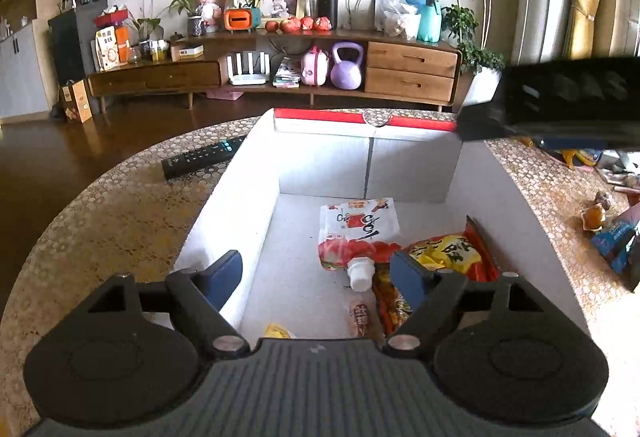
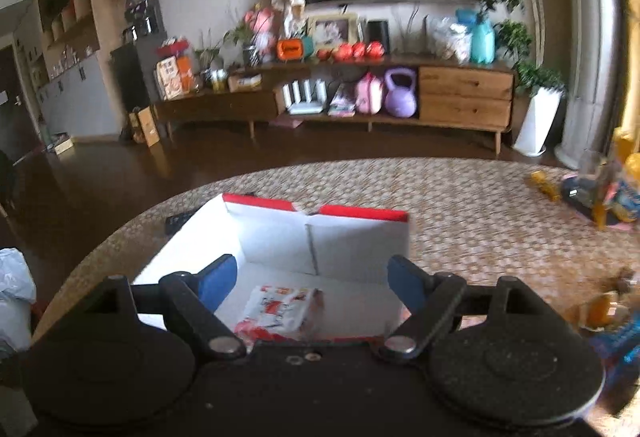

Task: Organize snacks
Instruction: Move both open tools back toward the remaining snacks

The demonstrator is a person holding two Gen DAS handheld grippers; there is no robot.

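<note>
**A:** Left wrist view first, going left to right. At nine o'clock we see a black remote control (image 1: 202, 158) lying on the patterned table (image 1: 120, 213), just beside the left wall of the white box (image 1: 236, 205). What do we read inside it?

**B:** A white and red spout pouch (image 1: 358, 233) lies flat on the box floor near the centre, its white cap (image 1: 360, 275) toward us. The printing on it looks Korean; we cannot read it. Touching it at three o'clock is a yellow and red snack bag (image 1: 456, 251) with dark characters, also unreadable. Below those, at six o'clock, a small reddish packet (image 1: 361, 319) and a yellow scrap (image 1: 278, 331) peek past our left gripper (image 1: 320, 273).

**A:** And that claw?

**B:** Released: the blue fingers (image 1: 224, 275) stand wide apart with nothing between them, one outside the box wall, one over the snacks. At two o'clock a dark blurred body crosses the box corner. More loose snacks (image 1: 612, 233) lie on the table at three o'clock, well apart from the box.

**A:** Right wrist view?

**B:** Blurred. The box (image 2: 280, 233), red along its far rim, sits at centre with the pouch (image 2: 280, 311) in it. Our right gripper (image 2: 312, 281) is also spread wide and grasps nothing. Loose packets (image 2: 600, 193) lie at three o'clock.
</note>
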